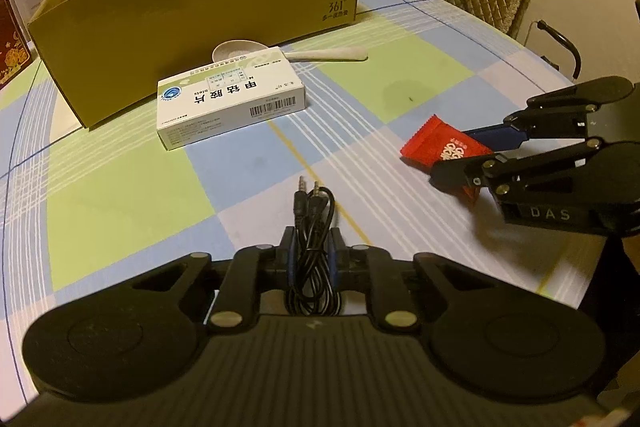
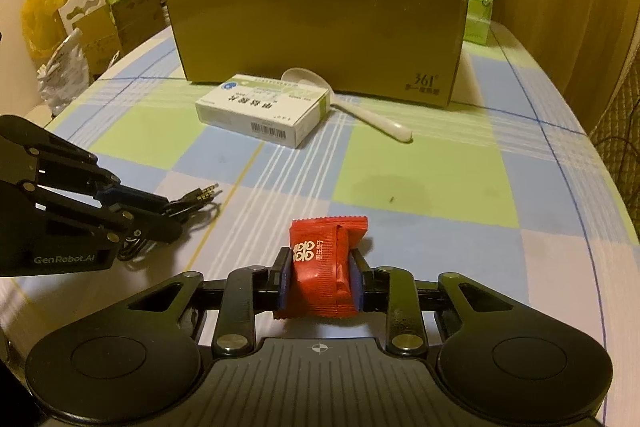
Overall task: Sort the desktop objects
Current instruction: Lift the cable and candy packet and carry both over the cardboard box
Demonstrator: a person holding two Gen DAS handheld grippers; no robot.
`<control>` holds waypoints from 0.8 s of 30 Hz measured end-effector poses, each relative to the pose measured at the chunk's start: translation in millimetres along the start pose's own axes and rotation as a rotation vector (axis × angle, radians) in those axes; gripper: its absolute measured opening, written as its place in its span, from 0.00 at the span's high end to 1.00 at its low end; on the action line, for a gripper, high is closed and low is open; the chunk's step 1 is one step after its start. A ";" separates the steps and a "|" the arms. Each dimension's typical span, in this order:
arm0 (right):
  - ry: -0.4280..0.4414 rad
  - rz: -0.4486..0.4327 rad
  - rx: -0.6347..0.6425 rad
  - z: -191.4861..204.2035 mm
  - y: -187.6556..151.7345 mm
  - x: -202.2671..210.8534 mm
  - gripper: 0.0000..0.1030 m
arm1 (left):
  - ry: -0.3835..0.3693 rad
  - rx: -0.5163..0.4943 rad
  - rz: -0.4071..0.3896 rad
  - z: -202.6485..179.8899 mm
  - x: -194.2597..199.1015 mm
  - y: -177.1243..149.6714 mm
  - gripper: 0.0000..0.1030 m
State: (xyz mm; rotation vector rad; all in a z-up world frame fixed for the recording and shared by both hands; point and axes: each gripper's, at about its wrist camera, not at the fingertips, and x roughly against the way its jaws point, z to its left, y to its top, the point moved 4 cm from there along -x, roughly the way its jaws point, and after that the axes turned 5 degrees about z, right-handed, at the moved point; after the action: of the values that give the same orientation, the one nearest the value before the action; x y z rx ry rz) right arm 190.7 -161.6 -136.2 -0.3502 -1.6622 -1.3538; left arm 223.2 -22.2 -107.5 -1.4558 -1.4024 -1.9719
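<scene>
Left tool (image 1: pixel 313 247): we have it clamped on the coiled black audio cable (image 1: pixel 314 223), fingers squeezed together around the bundle, both plug ends sticking out forward over the desk (image 1: pixel 132 195).

Right tool (image 2: pixel 320 277): clamped on the red candy packet (image 2: pixel 322 267), blue pads pressing both sides, packet upright between them. No earlier view, so nothing on jaw motion from us.

Still on the desk: white medicine box (image 1: pixel 232 107) lying flat just in front of the open cardboard box (image 1: pixel 192 7), white ceramic spoon (image 2: pixel 352 103) right behind it, bowl end touching or nearly touching the medicine box, handle pointing away. Both are well ahead of our tools. We can't see the cardboard box's floor from either view.
</scene>
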 end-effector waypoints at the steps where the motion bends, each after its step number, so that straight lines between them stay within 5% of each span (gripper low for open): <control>1: -0.002 -0.005 0.000 0.0 0.3 1.0 0.75 | -0.002 0.008 -0.001 0.6 0.3 0.4 0.89; 13: 0.004 -0.027 -0.036 1.3 7.5 22.0 0.75 | -0.001 0.038 -0.017 -2.1 13.8 4.7 0.89; 24: 0.012 -0.114 -0.081 -14.6 48.7 71.3 0.75 | 0.026 0.177 -0.102 -3.7 67.5 46.6 0.89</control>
State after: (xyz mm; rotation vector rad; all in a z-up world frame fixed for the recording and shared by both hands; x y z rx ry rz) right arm 194.7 -180.2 -50.7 -0.2979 -1.6413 -1.5083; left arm 225.4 -28.2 -25.7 -1.3005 -1.6232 -1.8639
